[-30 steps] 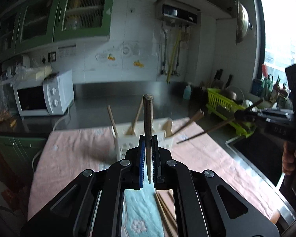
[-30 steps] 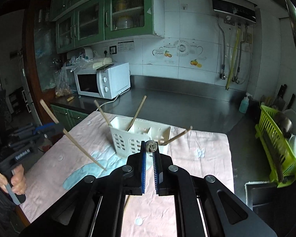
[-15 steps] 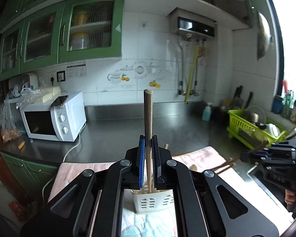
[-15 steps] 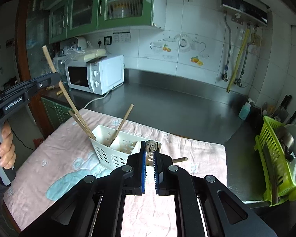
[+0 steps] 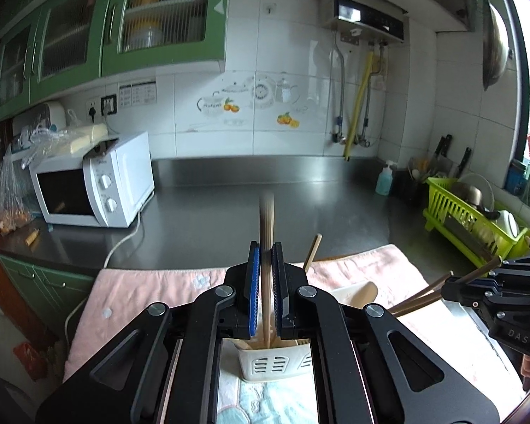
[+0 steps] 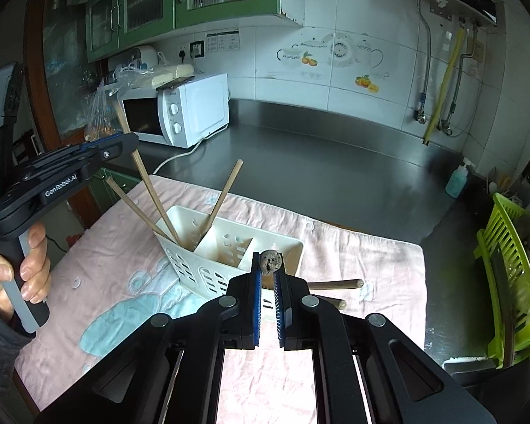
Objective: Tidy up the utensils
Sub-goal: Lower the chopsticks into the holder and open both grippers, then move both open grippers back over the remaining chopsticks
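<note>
Left gripper (image 5: 266, 265) around chopstick (image 5: 266, 226) above caddy (image 5: 275, 362)

Right claw (image 6: 268, 275) grips stick (image 6: 271, 261) above caddy (image 6: 208, 275)

Wooden chopsticks (image 6: 152, 190) lean in a white caddy (image 6: 208, 268), seemingly its left compartment.

The chopstick (image 5: 266, 233) between the left tongs (image 5: 266, 265) looked like matt wood. Below them sat a smooth white plastic caddy (image 6: 229, 247) on soft pink cloth (image 6: 353, 254). Beyond lay a glossy steel worktop (image 5: 300, 205).
</note>
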Demonstrator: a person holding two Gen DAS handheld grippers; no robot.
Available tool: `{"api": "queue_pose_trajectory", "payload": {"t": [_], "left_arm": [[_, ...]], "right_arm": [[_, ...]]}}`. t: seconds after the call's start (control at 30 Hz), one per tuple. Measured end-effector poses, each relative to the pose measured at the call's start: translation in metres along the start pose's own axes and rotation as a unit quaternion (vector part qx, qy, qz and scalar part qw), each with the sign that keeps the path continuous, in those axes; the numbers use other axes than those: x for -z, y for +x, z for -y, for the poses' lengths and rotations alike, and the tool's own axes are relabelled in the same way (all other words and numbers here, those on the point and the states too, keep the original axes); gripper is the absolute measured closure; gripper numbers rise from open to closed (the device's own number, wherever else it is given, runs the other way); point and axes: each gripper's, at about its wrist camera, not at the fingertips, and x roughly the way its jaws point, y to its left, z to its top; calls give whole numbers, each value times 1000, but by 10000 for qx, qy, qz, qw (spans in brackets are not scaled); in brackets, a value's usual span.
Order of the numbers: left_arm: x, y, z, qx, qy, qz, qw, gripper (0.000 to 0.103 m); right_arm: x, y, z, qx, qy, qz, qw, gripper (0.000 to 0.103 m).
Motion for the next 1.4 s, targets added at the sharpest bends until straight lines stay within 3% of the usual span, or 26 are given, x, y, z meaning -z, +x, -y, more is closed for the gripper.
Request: {"api": "queue_pose_trajectory", "payload": {"t": [0.23, 0.33, 0.7, 0.8, 0.93, 1.1, 1.4], "left_arm": [[4, 0, -6, 70, -103, -42, 9999, 95], [3, -9, -6, 140, -143, -1, 9998, 93], [16, -80, -1, 112, -61, 259, 9996, 87], [33, -105, 1, 138, -14, 278, 9995, 86], [62, -135, -1, 80, 5, 243, 9997, 69], [107, -158, -4, -5, 30, 30, 10000, 69], [187, -173, -9, -183, -76, -496, 9986, 65]], "right_arm": [[0, 4, 3, 48, 63, 15, 10000, 96], [-1, -2, 5, 114, 107, 121, 9998, 89], [22, -60, -11, 189, 78, 542, 9983, 81], [44, -76, -26, 154, 4, 595, 9981, 81], [77, -89, -43, 86, 6, 627, 9980, 81], [132, -94, -67, -218, 142, 442, 9987, 81], [226, -84, -115, -185, 165, 64, 9997, 81]]}}
